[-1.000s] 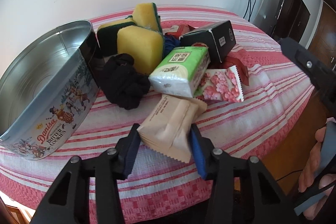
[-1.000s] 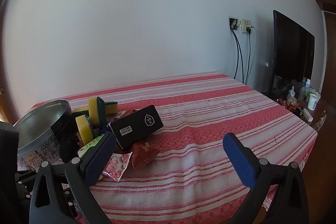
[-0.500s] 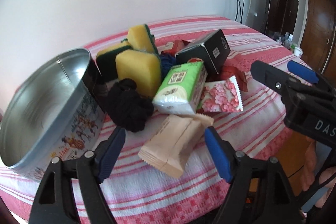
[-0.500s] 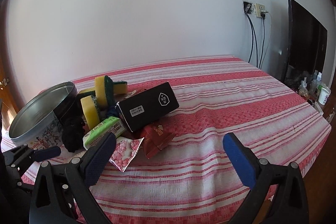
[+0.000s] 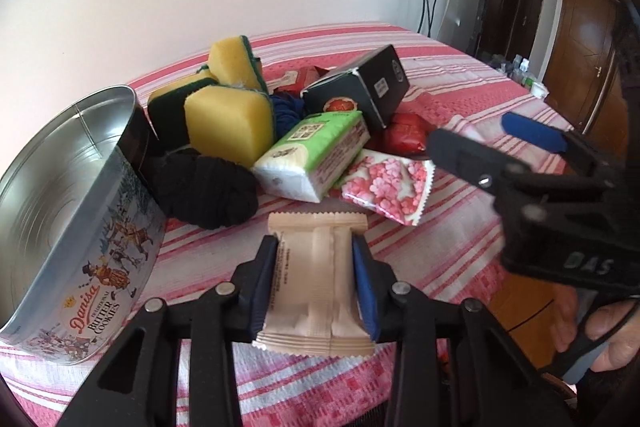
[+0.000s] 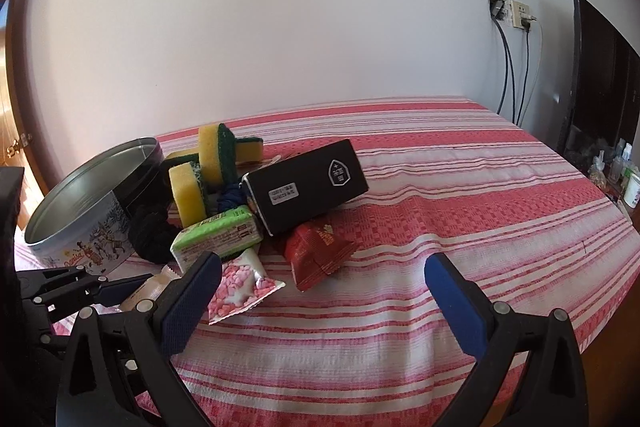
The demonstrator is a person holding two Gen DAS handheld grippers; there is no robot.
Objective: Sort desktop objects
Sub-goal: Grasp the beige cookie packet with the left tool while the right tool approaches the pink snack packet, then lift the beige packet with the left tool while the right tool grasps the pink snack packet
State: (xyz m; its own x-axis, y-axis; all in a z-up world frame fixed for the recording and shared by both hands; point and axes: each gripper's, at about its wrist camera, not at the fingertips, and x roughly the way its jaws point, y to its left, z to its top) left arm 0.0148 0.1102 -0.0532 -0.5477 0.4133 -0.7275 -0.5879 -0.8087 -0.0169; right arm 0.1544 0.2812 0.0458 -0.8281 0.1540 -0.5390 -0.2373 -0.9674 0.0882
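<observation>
A beige snack packet [image 5: 320, 287] lies lengthwise between the blue pads of my left gripper [image 5: 315, 247]. The jaws are closing and both pads press on the packet's sides, just above the striped tablecloth [image 6: 400, 307]. To the left stands an open round cookie tin [image 5: 88, 239], with nothing showing inside. Beyond the packet lies a pile: a black cloth bundle [image 5: 204, 187], yellow-green sponges [image 5: 228, 119], a green tissue pack [image 5: 316, 151], a pink flowered packet [image 5: 384, 187], a black box [image 5: 360, 87] and a red packet [image 6: 316, 251]. My right gripper [image 6: 322, 263] hangs open to the right, holding nothing.
The table's near edge runs just under my left gripper. A person's hand [image 5: 612, 339] holds the right gripper's handle. A dark cabinet [image 6: 600, 87] and wall sockets with cables [image 6: 516, 19] stand at the far right. Small bottles [image 6: 624, 167] sit beyond the table.
Half a second ago the left jaws stood wide around the slanted beige packet; now they have closed on its sides and it sits straight. The right gripper has sunk slightly toward the pile.
</observation>
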